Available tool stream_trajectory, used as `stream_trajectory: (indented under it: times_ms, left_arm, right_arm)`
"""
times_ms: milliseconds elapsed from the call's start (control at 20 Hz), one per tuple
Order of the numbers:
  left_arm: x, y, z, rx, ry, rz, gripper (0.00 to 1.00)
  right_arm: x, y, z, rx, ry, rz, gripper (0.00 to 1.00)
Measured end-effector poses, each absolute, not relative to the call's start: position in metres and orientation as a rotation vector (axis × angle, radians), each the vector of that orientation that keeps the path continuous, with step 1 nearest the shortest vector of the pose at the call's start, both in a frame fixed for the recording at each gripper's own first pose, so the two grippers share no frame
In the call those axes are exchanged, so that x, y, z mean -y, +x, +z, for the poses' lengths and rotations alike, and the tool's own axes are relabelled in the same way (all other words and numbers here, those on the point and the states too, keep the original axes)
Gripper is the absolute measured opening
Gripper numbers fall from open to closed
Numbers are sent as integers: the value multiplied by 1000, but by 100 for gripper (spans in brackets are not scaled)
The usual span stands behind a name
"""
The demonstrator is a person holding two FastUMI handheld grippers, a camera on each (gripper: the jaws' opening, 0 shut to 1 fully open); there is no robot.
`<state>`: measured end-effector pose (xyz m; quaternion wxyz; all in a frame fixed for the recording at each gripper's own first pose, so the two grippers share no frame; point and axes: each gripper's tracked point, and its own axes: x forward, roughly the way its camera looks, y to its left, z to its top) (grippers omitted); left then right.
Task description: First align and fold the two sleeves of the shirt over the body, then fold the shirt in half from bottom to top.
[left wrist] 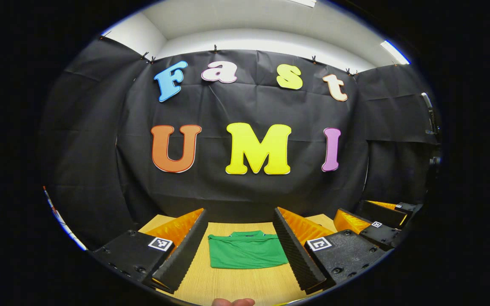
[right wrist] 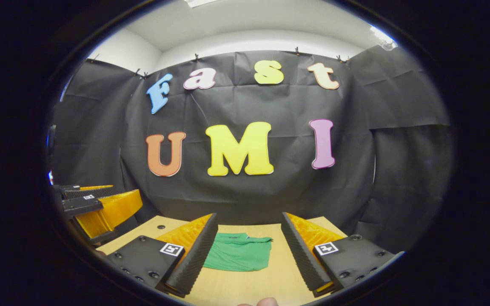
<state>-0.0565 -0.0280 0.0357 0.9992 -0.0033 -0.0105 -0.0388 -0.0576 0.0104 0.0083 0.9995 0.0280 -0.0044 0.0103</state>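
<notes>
Black cloth hangs behind a wooden table [left wrist: 236, 284] that fills the lower middle of both views. On it lies the shirt [left wrist: 247, 250], a compact green rectangle with its collar toward the cloth; no sleeve sticks out, so I judge both folds done or nearly so.

In the left gripper view the left gripper [left wrist: 245, 255] hovers with its jaws wide apart, framing the shirt without touching it. The right gripper [left wrist: 372, 223] sits at lower right, also apart. In the right gripper view the right gripper [right wrist: 249, 250] stands spread too, with the shirt [right wrist: 238, 255] low and left of centre, partly behind its left finger, and the left gripper [right wrist: 96, 208] at far left.

The risks from here look small. A finger dipping on its way out could snag the top layer and drag the fold open. If an edge needs squaring, pinching one layer alone would skew the stack.
</notes>
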Motion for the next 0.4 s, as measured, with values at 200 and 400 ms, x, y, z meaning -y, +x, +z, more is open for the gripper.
stream_trajectory:
  times_ms: [200, 400]
  left_arm:
    - [24, -53, 39, 32, 2, -53, 100]
    - [23, -50, 41, 38, -8, -34, 98]
  right_arm:
    - [-12, -52, 12, 14, 58, 32, 89]
    - [-11, -47, 13, 17, 57, 40, 89]
